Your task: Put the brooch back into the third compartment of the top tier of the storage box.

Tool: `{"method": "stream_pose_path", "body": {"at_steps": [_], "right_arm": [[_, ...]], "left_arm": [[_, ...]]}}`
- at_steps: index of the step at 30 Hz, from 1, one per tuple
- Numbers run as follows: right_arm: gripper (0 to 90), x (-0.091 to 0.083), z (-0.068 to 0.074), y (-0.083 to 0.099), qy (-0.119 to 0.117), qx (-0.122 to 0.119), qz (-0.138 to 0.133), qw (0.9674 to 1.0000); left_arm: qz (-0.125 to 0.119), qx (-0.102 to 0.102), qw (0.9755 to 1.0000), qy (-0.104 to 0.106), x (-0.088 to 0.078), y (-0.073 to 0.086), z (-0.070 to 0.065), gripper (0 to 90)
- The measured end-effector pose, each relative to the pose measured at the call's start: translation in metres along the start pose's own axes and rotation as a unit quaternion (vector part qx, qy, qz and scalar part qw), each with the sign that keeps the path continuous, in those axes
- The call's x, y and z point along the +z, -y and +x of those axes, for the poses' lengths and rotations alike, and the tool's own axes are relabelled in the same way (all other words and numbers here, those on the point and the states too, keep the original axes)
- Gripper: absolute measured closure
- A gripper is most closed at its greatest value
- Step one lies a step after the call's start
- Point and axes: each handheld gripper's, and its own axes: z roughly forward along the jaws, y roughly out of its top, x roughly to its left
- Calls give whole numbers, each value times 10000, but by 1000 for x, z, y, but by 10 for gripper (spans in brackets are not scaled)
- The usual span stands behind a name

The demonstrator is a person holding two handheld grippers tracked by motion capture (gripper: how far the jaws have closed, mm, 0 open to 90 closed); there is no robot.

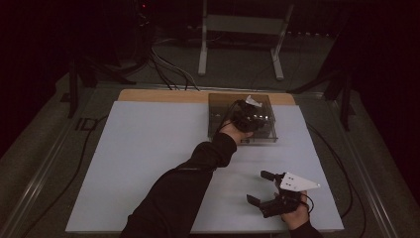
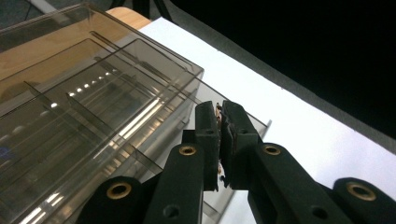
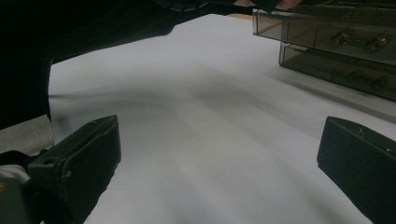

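Note:
A smoky see-through drawer box (image 1: 218, 106) stands at the back of the white table sheet (image 1: 148, 163). My left gripper (image 1: 246, 117) hovers over its right part, held by a hand on a dark-sleeved arm. In the left gripper view the jaws (image 2: 220, 112) are pressed together above a drawer with divided compartments (image 2: 93, 98), and a thin brownish sliver shows between the pads; what it is I cannot tell. My right gripper (image 1: 258, 187) rests low near the front right of the sheet, open, with bare sheet between its jaws (image 3: 219, 158). The box (image 3: 336, 37) lies farther off in that view.
A wooden strip (image 1: 158, 95) runs along the table's back edge. A metal frame (image 1: 237, 29) and cables (image 1: 168, 69) sit on the floor behind. Dark stands flank the table. The sheet's left half (image 1: 129, 148) is bare.

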Motion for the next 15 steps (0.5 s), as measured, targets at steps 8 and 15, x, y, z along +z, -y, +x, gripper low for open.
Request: {"method": "stream_pose_path", "body": {"at_steps": [8,15], "right_arm": [[0,0,-1,0,-12,17,1,10000],[0,0,-2,1,-19,26,2,10000]], "left_arm": [[8,-111,9999,10,5,-3,-3,860],[-130,10,9999,-27,0,-6,-10,606]]}}
